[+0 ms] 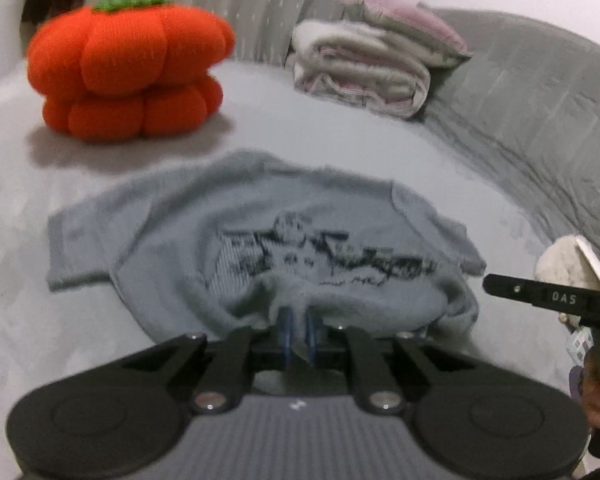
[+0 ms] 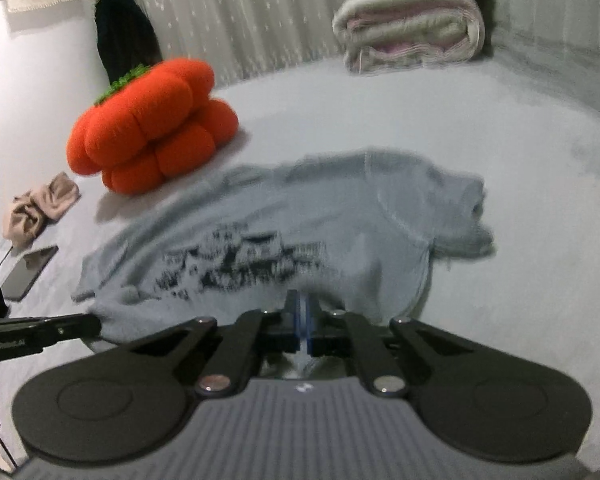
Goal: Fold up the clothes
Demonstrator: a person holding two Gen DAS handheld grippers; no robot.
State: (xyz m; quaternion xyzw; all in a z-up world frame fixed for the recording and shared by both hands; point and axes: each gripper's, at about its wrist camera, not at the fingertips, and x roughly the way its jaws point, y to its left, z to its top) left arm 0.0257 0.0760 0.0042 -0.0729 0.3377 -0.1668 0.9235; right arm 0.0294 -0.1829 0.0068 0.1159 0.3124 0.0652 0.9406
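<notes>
Closest to me in both wrist views are my own grippers. On the left gripper (image 1: 299, 334) the blue fingers (image 1: 285, 330) are pinched narrow on the near hem of the grey T-shirt (image 1: 260, 220), with a fold of cloth bunched up between them. My right gripper (image 2: 302, 326) has its fingers (image 2: 311, 326) pressed almost together on the same hem further along, cloth caught between them too. From the left view I can see the other gripper's black body at the right edge, with part of a hand (image 1: 598, 396) around its handle.

Beyond the fingers, the T-shirt lies spread on the bed (image 1: 340, 140), dark print facing up, sleeves out to either side and the near edge lifted and rumpled where I hold it. Both pictures are blurred, so I cannot read the print.

Left of the shirt, the right view shows a dark phone (image 2: 28, 270) flat on the sheet, and just past it a crumpled beige cloth (image 2: 40, 208). Further back sits an orange pumpkin cushion (image 1: 128, 68) with a green top, apart from the shirt. Toward the far right corner rests a stack of folded blankets (image 1: 364, 68), pale with pink edging. Behind everything hangs a light patterned curtain (image 2: 240, 12), a grey padded surface runs along the right, and a white wall (image 2: 32, 80) closes the left side.
</notes>
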